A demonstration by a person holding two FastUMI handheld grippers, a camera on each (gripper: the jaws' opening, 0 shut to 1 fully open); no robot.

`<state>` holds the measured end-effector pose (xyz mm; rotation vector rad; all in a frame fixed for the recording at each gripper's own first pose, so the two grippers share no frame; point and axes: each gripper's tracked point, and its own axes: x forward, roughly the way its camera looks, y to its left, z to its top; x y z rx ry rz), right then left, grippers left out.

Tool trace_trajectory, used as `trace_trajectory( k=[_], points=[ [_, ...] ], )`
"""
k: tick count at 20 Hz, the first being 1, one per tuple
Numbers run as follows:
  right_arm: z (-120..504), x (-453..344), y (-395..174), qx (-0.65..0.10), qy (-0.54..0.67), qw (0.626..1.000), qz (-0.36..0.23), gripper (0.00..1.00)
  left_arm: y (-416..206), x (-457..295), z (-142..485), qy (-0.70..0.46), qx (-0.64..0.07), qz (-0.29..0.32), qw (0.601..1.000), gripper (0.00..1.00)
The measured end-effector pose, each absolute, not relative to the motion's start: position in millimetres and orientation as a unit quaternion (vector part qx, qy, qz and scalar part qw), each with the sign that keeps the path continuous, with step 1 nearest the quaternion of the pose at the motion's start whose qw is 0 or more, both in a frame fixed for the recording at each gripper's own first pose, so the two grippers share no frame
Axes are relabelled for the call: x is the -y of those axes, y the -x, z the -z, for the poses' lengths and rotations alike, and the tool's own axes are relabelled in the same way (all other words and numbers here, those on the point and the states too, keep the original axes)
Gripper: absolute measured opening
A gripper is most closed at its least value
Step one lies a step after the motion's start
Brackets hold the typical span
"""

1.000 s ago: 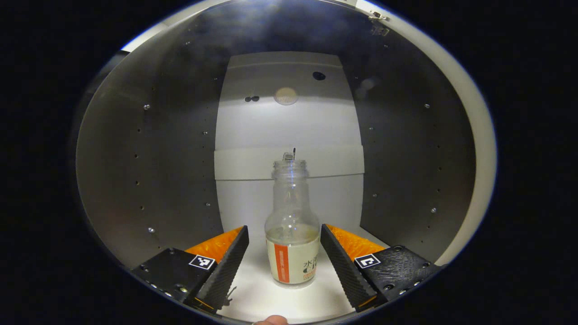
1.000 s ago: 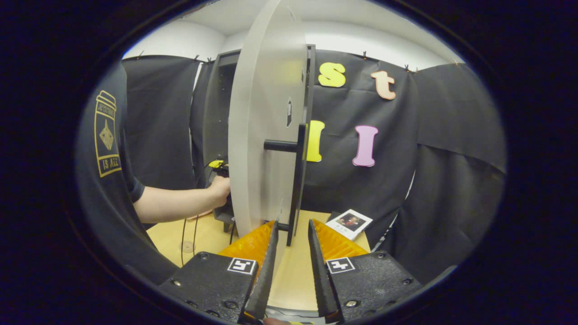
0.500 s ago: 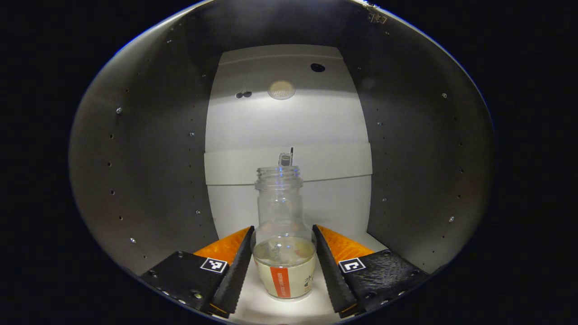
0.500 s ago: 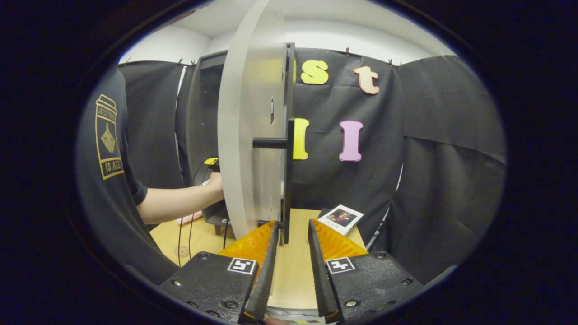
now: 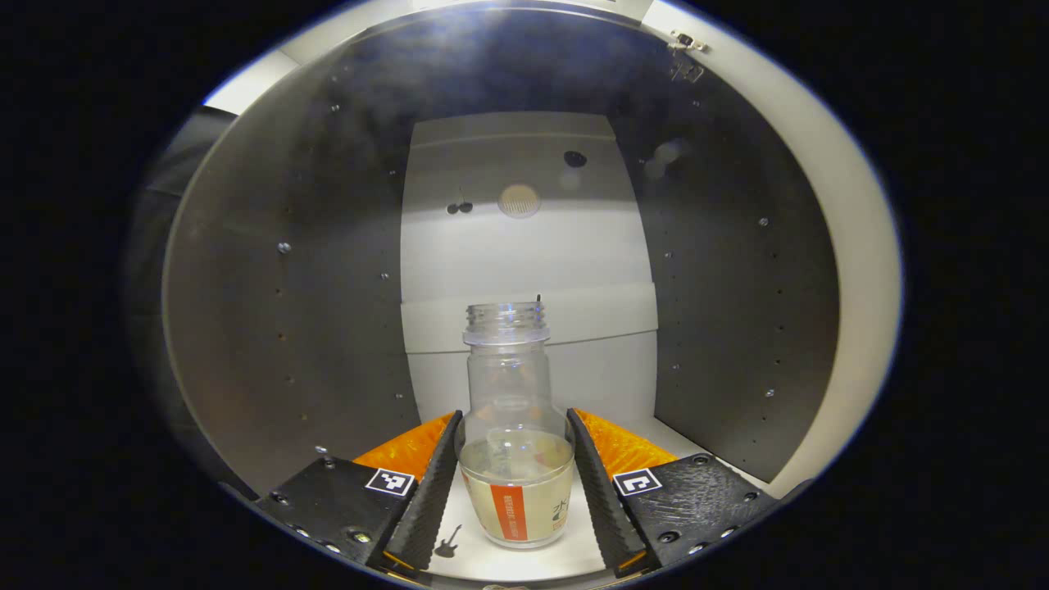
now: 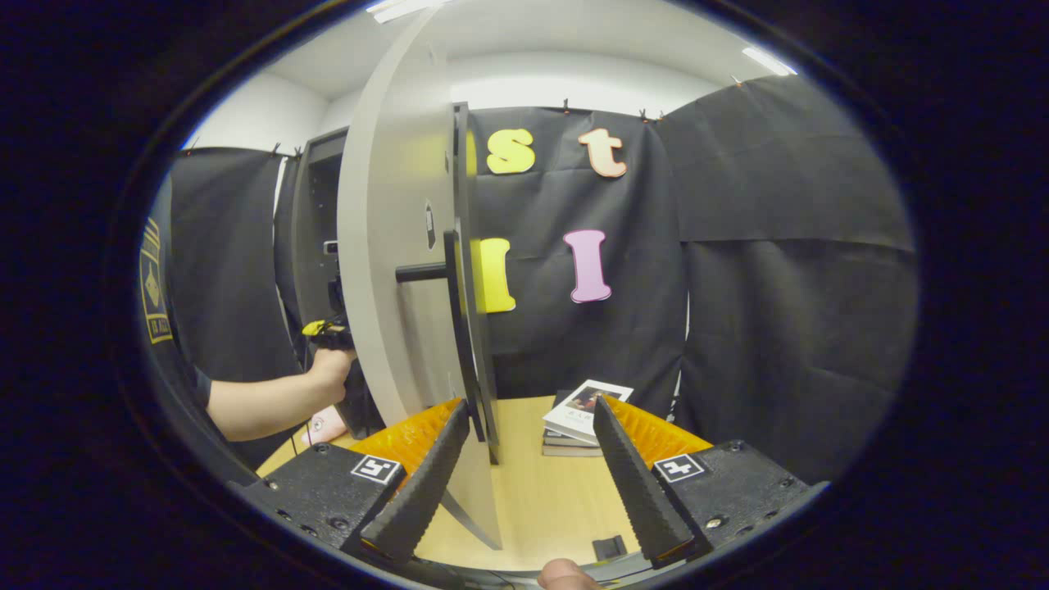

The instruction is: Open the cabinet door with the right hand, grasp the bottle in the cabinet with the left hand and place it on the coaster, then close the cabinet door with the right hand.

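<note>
Right claw [image 6: 524, 475] now spread off handle [image 6: 459, 328]; left claw [image 5: 512, 483] unchanged around bottle [image 5: 512, 459].

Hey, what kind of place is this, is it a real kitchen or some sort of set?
Probably a staged recording booth rather than a kitchen: black cloth walls, one small grey cabinet with a pale open door on a light wooden table, and a stack of books.

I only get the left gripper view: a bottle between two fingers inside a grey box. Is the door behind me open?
Observer: Yes, the cabinet door stands swung open, nearly edge-on in the right gripper view.
Visitor: Is the other gripper holding it?
Observer: No, the right gripper is open beside the door handle, its fingers apart.
Visitor: Anything else out there?
Observer: A stack of books lies on the wooden table.
</note>
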<state>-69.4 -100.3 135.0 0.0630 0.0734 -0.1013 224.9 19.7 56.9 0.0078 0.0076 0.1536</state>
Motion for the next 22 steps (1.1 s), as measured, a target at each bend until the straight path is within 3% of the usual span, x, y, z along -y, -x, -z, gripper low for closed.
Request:
trace_trajectory(
  k=[6,10,14,21,22],
  points=[
    [-110,116,103,-0.027,-0.056,0.987,0.145,0.98,-157,-44,-60,-0.013,0.022,-0.06,0.998,0.73],
    [-48,128,122,-0.091,-0.081,0.971,0.205,0.96,-105,-68,-27,0.015,0.034,-0.067,0.997,0.73],
    [29,173,131,-0.17,-0.031,0.944,0.282,1.0,-48,-98,2,0.001,0.034,-0.094,0.995,0.73],
    [206,173,159,-0.378,0.008,0.901,0.21,1.0,42,-135,113,-0.028,0.001,-0.161,0.987,0.74],
    [223,170,168,-0.4,0.022,0.894,0.202,1.0,52,-137,137,-0.031,-0.011,-0.167,0.985,0.84]
  ],
)
